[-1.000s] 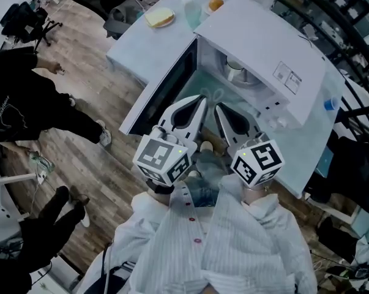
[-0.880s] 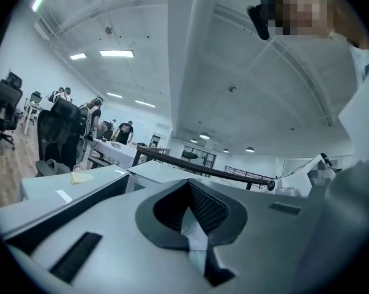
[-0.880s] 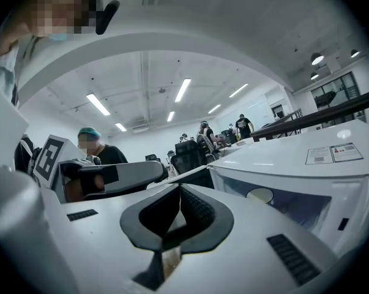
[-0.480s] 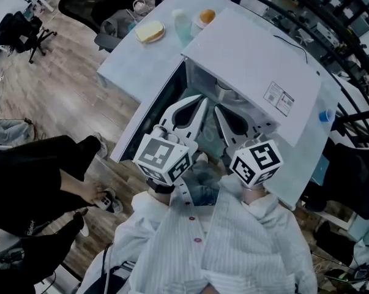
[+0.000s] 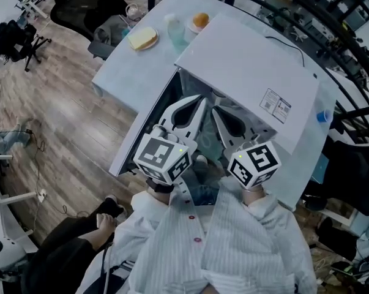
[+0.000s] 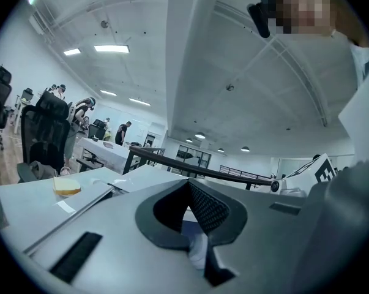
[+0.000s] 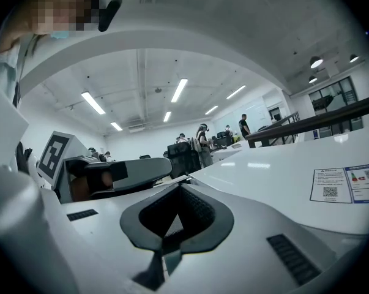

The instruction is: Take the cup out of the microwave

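Note:
The white microwave stands on a pale table, its door swung open to the left. The cup is hidden under the microwave's top in the head view, and neither gripper view shows it. Both grippers are held side by side at the mouth of the cavity. My left gripper is shut with nothing between its pads. My right gripper is also shut and empty, level with the microwave's top, where a label shows.
A plate with bread, a pale cup and a bowl with an orange thing stand on the table behind the door. A bottle sits right of the microwave. A bystander's legs are at lower left.
Both grippers have moved closer to the microwave opening. The cup seen inside a second ago is now covered by the microwave's top. The bystander at the left has walked toward the bottom of the view.

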